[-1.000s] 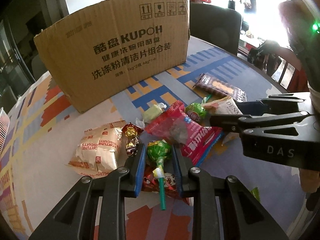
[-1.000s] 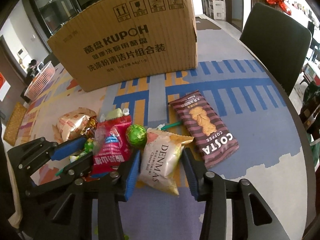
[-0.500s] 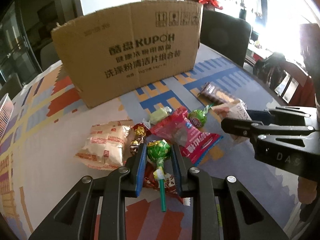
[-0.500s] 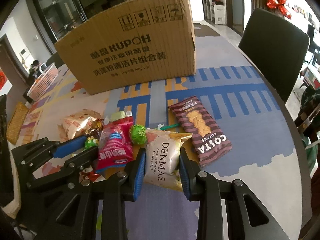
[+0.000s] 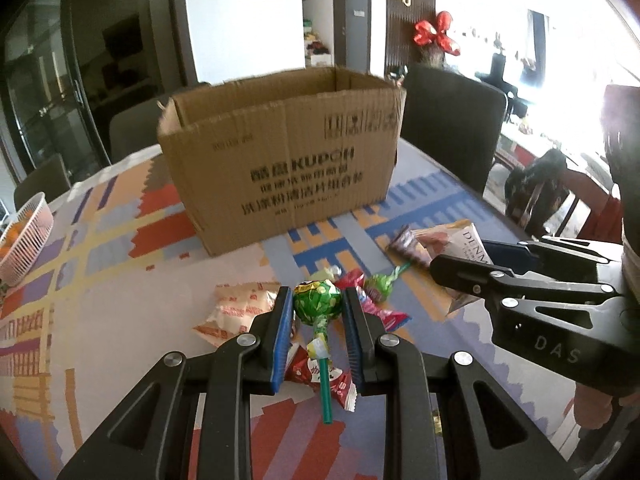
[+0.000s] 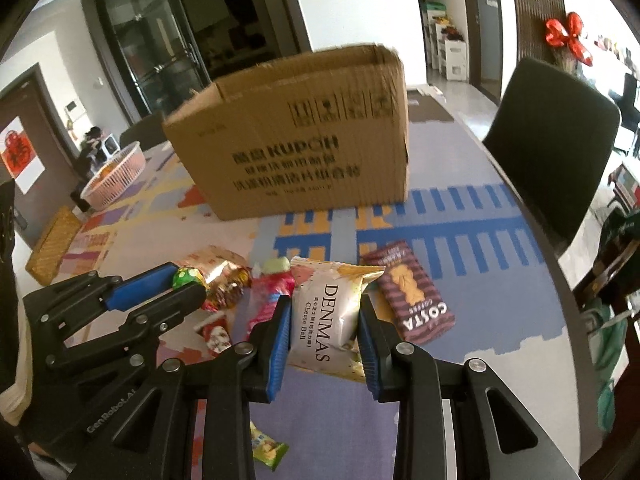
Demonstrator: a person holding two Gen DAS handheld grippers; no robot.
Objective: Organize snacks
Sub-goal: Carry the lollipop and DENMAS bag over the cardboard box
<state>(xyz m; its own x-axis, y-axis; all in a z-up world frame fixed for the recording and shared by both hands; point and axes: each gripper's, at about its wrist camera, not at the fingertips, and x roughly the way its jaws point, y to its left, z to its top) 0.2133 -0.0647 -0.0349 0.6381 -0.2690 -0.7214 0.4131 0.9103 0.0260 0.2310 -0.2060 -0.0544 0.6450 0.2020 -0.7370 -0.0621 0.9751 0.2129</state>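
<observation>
My left gripper (image 5: 318, 306) is shut on a green lollipop (image 5: 317, 302) and holds it above the table, its green stick hanging down. My right gripper (image 6: 323, 320) is shut on a white DENMAS cheese ball bag (image 6: 326, 316) and holds it lifted. An open cardboard box (image 5: 280, 168) stands upright at the back of the table; it also shows in the right wrist view (image 6: 296, 136). On the table lie a Costa coffee biscuit pack (image 6: 408, 292), a red snack packet (image 6: 268, 300), a second green lollipop (image 5: 378, 286), a fortune biscuit pack (image 5: 236, 308) and small wrapped sweets.
A pink wire basket (image 6: 116, 174) stands at the table's far left. A dark chair (image 6: 552, 152) stands at the right edge. A small green-yellow sweet (image 6: 268, 450) lies near the front. A woven mat (image 6: 52, 244) lies at the left.
Both grippers closed on their items and rose from the table: the left with the green lollipop, the right with the DENMAS bag. The box's open top has come into view.
</observation>
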